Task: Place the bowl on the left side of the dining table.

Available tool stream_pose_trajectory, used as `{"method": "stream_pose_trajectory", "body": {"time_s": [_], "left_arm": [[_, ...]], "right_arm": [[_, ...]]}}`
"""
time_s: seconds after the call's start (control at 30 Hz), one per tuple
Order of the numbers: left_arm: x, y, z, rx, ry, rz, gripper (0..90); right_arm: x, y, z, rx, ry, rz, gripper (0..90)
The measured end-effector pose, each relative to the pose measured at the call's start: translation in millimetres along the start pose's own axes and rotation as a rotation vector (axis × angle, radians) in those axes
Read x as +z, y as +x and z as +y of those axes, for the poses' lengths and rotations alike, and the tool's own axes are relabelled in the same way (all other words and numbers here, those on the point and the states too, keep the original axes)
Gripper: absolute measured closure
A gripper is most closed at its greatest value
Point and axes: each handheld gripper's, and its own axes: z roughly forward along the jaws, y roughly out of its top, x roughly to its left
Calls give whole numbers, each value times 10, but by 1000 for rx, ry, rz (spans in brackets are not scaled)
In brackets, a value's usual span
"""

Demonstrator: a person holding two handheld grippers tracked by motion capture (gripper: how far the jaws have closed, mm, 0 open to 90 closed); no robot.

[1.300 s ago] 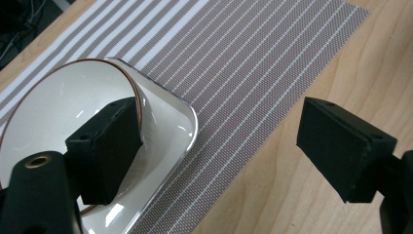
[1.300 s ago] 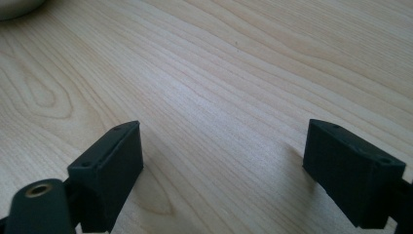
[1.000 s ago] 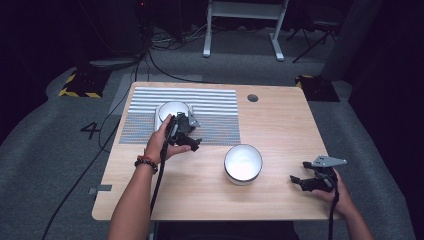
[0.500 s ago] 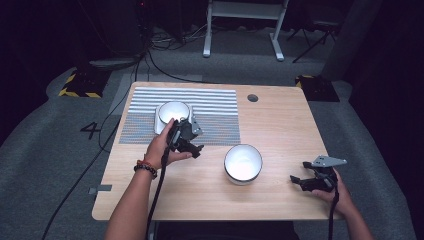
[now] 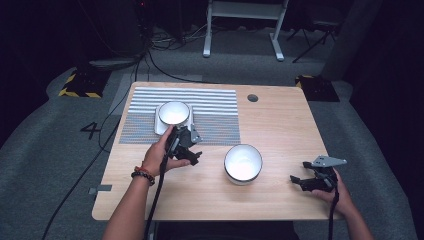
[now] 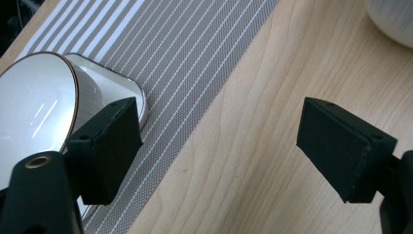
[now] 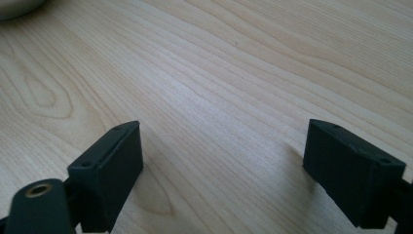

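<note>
A white bowl [image 5: 174,112] with a thin dark rim sits on a small white tray [image 5: 159,128] on the striped placemat [image 5: 215,115]. My left gripper [image 5: 192,146] is held just in front of that tray, over the mat's near edge, open and holding nothing. In the left gripper view the bowl [image 6: 34,112] and tray [image 6: 132,84] lie beside the left jaw, outside the gap of the gripper [image 6: 219,141]. A second white bowl [image 5: 243,162] stands on bare wood at centre. My right gripper [image 5: 298,175] rests open near the front right, over bare wood in its own view [image 7: 224,165].
The wooden table [image 5: 280,125] has a round cable hole [image 5: 252,97] at the back. The second bowl's side [image 6: 394,19] shows at the top right of the left gripper view. Cables and a stand's legs lie on the floor beyond the table.
My left gripper has drawn back from the bowl on the tray toward the table's front. The right gripper and both bowls have stayed put.
</note>
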Motion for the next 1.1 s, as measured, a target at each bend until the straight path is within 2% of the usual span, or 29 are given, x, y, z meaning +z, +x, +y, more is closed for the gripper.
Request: {"method": "stream_pose_trajectory", "body": {"time_s": [0.03,0.07,0.2,0.23,0.3,0.33,0.37,0.43,0.53,0.57,0.6,0.63,0.67,0.7,0.77,0.8,0.87,0.9,0.93,0.97,1.0,1.07,1.1], "left_arm": [[1,-22,-18,-28,-10,0,164],[-3,-16,-21,-15,-8,-2,164],[-2,-42,-40,-18,-5,11,164],[-10,-39,-44,-9,3,3,164],[-24,-57,-57,-18,10,-7,164],[-21,-64,-66,3,7,4,164],[-21,-64,-66,3,7,4,164],[-31,-102,-90,-22,23,-6,163],[-21,-107,-103,13,24,11,164],[-27,-128,-113,-7,31,13,163],[-36,-133,-124,0,39,7,164],[-29,-132,-128,7,27,-4,164],[-30,-122,-127,25,16,12,164],[-35,-152,-142,0,12,13,164],[-41,-147,-154,28,23,17,164],[-51,-174,-173,1,42,16,164],[-44,-187,-198,-5,35,10,164],[-40,-164,-201,27,23,23,163],[-31,-185,-218,3,9,25,164],[-37,-205,-235,-22,20,23,164],[-43,-214,-252,-23,34,17,164],[-49,-213,-275,-15,44,12,164],[-42,-201,-292,8,27,15,164]], "right_arm": [[1,-2,-1,-3,-1,0,147],[1,-2,-1,-3,-1,0,146],[0,1,0,1,0,0,147],[1,-1,0,-1,0,0,147],[0,-1,0,-1,0,0,147],[1,-2,-1,-3,-1,0,147],[1,-2,-1,-3,-1,0,147],[1,-1,0,-1,0,0,147],[0,0,0,0,0,0,147],[1,-2,-1,-3,-1,0,147],[0,2,1,2,0,0,146],[0,1,0,1,0,0,146],[0,1,0,1,0,0,146],[1,-1,0,-1,-1,0,147],[1,-2,-1,-2,-1,0,146],[1,-2,-1,-2,-1,0,146],[0,1,0,1,0,0,147],[0,1,0,1,0,0,147],[1,-3,-1,-4,-1,0,147],[1,-2,-1,-3,-1,0,147],[0,0,0,-1,0,0,146],[0,1,0,1,0,0,147],[0,1,0,1,0,0,147]]}}
